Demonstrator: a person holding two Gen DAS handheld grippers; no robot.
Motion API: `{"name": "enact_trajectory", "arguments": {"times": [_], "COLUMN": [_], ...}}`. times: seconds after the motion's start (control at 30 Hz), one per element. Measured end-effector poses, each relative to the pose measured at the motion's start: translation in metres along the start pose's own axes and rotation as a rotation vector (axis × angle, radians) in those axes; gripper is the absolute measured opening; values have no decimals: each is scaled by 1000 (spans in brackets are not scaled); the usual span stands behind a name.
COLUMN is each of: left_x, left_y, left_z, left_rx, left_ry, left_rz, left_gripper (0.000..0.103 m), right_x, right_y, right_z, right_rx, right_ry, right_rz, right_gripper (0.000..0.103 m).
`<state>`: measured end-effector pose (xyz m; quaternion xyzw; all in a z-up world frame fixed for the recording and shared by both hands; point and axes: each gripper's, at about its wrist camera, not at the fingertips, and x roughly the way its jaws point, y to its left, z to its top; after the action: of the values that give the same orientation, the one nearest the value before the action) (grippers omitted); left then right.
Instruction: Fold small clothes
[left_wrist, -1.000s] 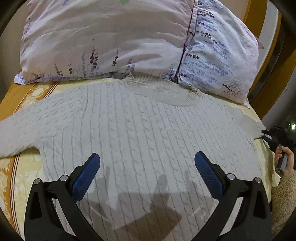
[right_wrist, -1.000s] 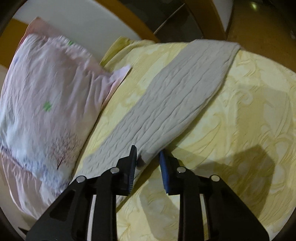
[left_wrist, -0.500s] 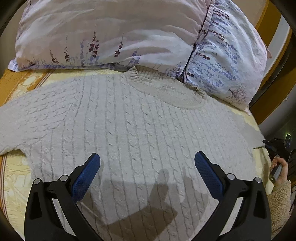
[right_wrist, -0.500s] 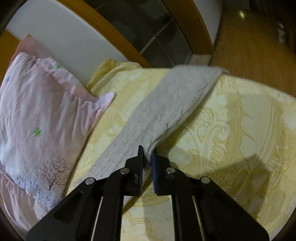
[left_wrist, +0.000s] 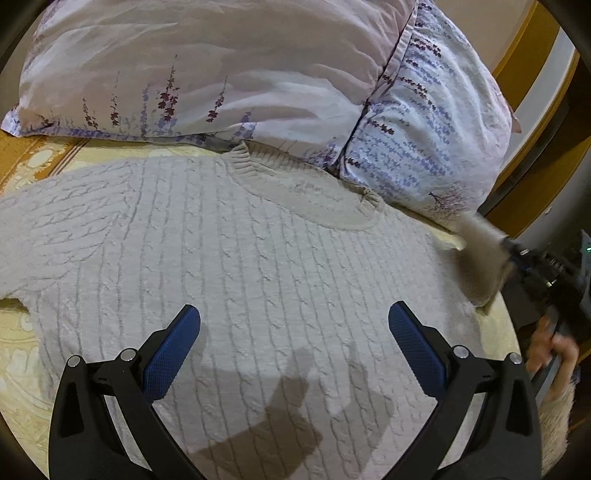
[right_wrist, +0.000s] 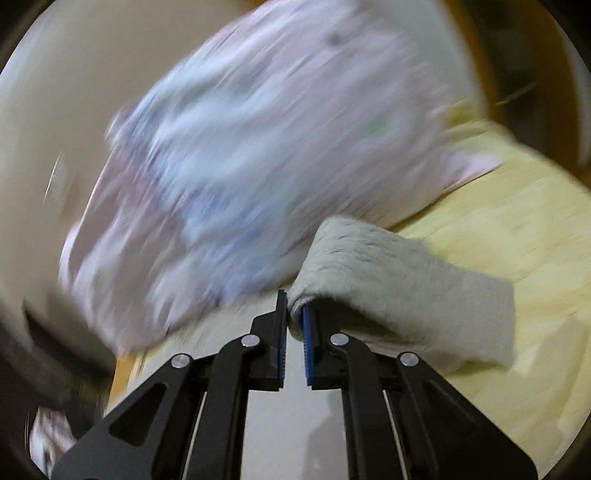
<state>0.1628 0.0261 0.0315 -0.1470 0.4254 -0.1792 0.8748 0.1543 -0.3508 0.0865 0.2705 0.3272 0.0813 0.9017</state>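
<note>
A pale grey cable-knit sweater lies flat on the bed, collar toward the pillows. My left gripper is open and empty, hovering above the sweater's lower body. My right gripper is shut on the sweater's right sleeve and holds it lifted off the bed. In the left wrist view the lifted sleeve and the right gripper show at the right edge. The right wrist view is motion-blurred.
Two floral pillows lie at the head of the bed, one touching the sweater's collar. The yellow patterned bedsheet lies under the sweater. A wooden headboard frame stands at the far right. The bed's right edge is near the lifted sleeve.
My right gripper shut on the sleeve and lifted it up off the bed, swinging it inward. My left gripper moved forward over the sweater body, still open.
</note>
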Motion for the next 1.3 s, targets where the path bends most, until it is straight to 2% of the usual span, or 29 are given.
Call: {"name": "enact_trajectory", "arguments": {"times": [0.07,0.17,0.23,0.3,0.33,0.4,0.43,0.6,0.67,0.77,0.83,0.9,1.03,1.13,1.2,1.27,1.3], "left_x": [1,2,4,6,6,8,8,10,12,15,15,13,4,-3,-5,-5,-4], "left_y": [0,-1,-2,-4,-5,-7,-7,1,6,9,12,16,30,46,56,65,69], "left_z": [-1,-1,0,0,0,1,1,2,4,5,5,7,13,17,17,17,16], "left_rx": [-8,-25,-37,-40,-38,-35,-36,-69,-94,-122,-135,-150,-189,-247,-282,-315,-333], "left_ry": [2,13,24,33,36,37,37,42,47,61,62,55,26,4,-3,-4,1], "left_rz": [-21,-51,-75,-100,-110,-117,-119,-121,-142,-177,-189,-200,-220,-256,-266,-270,-270], "left_gripper": [102,101,100,98,97,97,97,93,87,86,86,86,86,86,86,86,86], "right_x": [27,54,64,64,61,47,43,20,14,10,9,9,18,37,64,89,102], "right_y": [19,25,23,17,15,4,-1,-44,-55,-65,-60,-45,14,66,106,134,147], "right_z": [-23,-48,-61,-65,-66,-66,-60,-46,-42,-35,-28,-23,-13,-16,-29,-46,-58], "right_rx": [-57,-84,-56,-2,21,99,121,282,312,340,279,208,51,-55,-139,-201,-229], "right_ry": [98,191,241,257,254,221,208,113,80,22,-11,-36,-46,2,108,241,319], "right_rz": [15,-2,3,29,44,70,66,-14,-45,-113,-203,-224,-123,-8,107,183,222], "right_gripper": [7,8,15,20,30,42,43,43,43,30,13,9,8,8,11,18,33]}}
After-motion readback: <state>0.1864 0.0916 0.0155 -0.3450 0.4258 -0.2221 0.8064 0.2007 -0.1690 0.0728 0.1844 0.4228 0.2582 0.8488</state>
